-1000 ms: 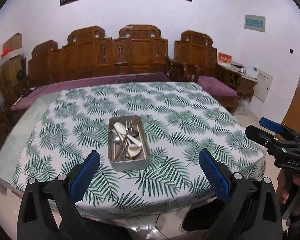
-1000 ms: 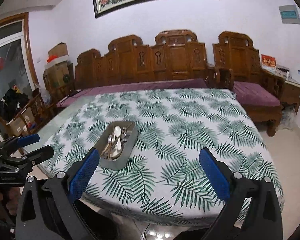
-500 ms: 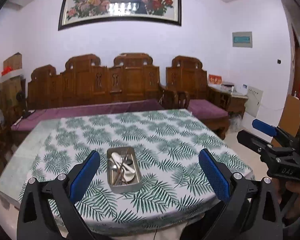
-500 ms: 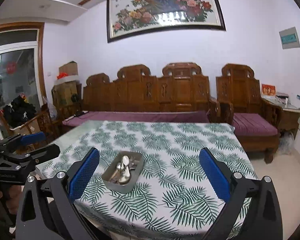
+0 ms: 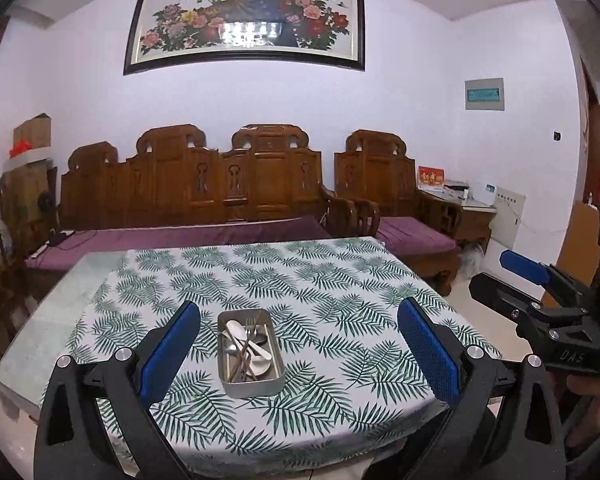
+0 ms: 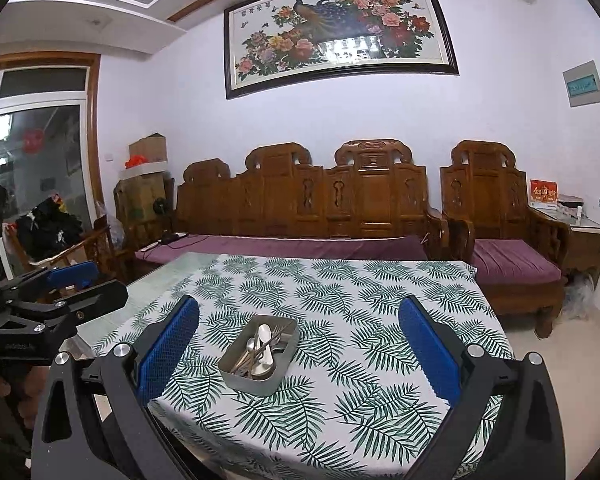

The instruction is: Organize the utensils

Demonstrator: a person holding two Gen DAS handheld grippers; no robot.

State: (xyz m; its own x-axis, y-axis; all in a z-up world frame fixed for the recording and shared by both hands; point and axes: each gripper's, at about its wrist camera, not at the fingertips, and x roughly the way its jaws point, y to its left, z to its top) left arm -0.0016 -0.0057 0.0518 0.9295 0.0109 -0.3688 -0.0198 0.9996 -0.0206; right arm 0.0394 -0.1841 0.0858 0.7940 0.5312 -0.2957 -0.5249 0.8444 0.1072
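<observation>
Blue-padded fingers of the left gripper (image 5: 299,346) are seen spread wide apart, with nothing held between them; the gripper is raised above the near edge of the tabletop (image 5: 100,344). A white cloth (image 5: 340,288) printed with green fern leaves is laid over most of the tabletop, a bare strip being left along its left side. A grey metal tray (image 5: 250,351) is set on the cloth toward the near edge, between the left gripper's fingers in that view. Inside the tray, spoons (image 5: 236,330), a fork (image 5: 251,326) and brown chopsticks (image 5: 241,358) are piled loosely and crossed over one another. Further right, the right gripper (image 6: 299,346) is likewise seen spread open and empty, held off the near right side of the tabletop, with the tray ahead of it. Behind the tabletop, a carved wooden bench (image 5: 204,188) with a purple cushion is placed against the wall, and a framed peacock painting (image 5: 244,20) is hung above it.
</observation>
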